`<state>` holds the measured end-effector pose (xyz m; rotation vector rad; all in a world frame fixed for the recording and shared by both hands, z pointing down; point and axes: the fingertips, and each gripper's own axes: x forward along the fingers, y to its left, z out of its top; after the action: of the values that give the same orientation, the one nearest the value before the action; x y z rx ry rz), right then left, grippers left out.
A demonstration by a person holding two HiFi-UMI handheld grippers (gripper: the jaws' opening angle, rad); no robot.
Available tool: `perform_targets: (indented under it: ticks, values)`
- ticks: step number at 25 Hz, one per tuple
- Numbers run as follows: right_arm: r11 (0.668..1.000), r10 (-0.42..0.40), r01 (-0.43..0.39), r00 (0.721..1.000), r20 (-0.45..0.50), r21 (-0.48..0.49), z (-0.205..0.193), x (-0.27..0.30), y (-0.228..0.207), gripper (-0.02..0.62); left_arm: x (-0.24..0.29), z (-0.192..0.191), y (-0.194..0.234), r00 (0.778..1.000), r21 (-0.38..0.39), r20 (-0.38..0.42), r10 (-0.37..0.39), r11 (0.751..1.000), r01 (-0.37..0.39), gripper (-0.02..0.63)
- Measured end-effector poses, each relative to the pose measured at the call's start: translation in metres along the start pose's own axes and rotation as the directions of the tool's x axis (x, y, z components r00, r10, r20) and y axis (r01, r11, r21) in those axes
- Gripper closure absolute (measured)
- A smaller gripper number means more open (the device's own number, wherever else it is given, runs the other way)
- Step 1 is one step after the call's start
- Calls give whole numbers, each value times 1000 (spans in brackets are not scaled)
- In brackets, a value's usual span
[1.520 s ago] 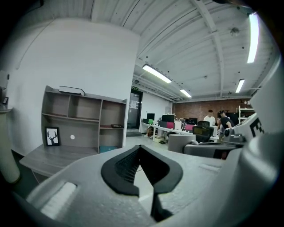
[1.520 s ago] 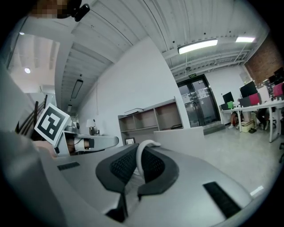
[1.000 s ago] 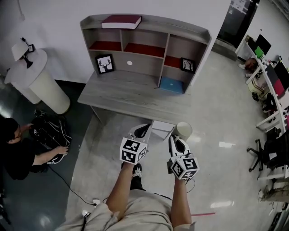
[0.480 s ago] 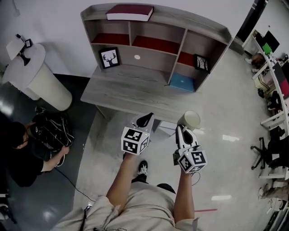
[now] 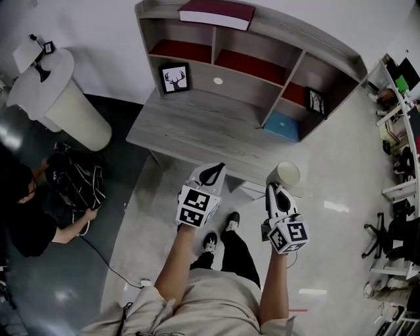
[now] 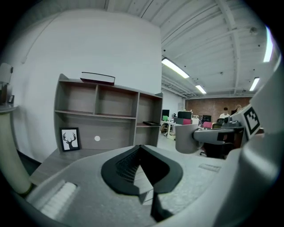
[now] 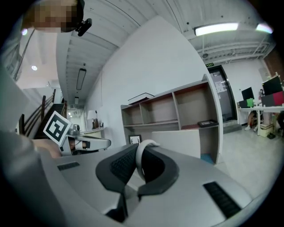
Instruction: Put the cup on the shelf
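Observation:
A pale cup (image 5: 287,174) hangs just off the front right corner of the grey desk (image 5: 197,128). My right gripper (image 5: 275,189) is shut on it. In the right gripper view the cup's white handle (image 7: 141,160) sits between the dark pads and the cup body (image 7: 183,142) stands beyond them. The shelf unit (image 5: 262,41) rises at the desk's back, with open cubbies. My left gripper (image 5: 211,173) is beside the right one, shut with nothing in it. The left gripper view shows the cup (image 6: 188,138) to its right.
In the shelf stand a deer picture (image 5: 175,78), a small frame (image 5: 315,100) and a blue box (image 5: 283,126); a red book (image 5: 216,12) lies on top. A white pedestal (image 5: 62,98) is at left, and a crouching person (image 5: 26,216) with a bag (image 5: 77,184).
Both grippers and the cup have come closer to the desk's front edge. The desk and shelf now sit further right and lower in the view.

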<state>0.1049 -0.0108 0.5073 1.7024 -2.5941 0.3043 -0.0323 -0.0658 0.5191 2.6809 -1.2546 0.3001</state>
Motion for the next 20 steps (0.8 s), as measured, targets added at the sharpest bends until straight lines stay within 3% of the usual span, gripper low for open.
perform_targets:
  ticks: [7,12,20]
  values:
    - [999,30,-31,999,40,28,1,34,2,577,-5,-14,45,995,-52,-15,101,993,-102,597]
    - [996,31,-41,992,118,78,19,62,-3,577,13,15,53,997,-22,20,77,997,-77,597]
    - [998,48,-55,985,165,38,59,116,-16,577,57,61,76,998,21,52,47,999,-49,597]
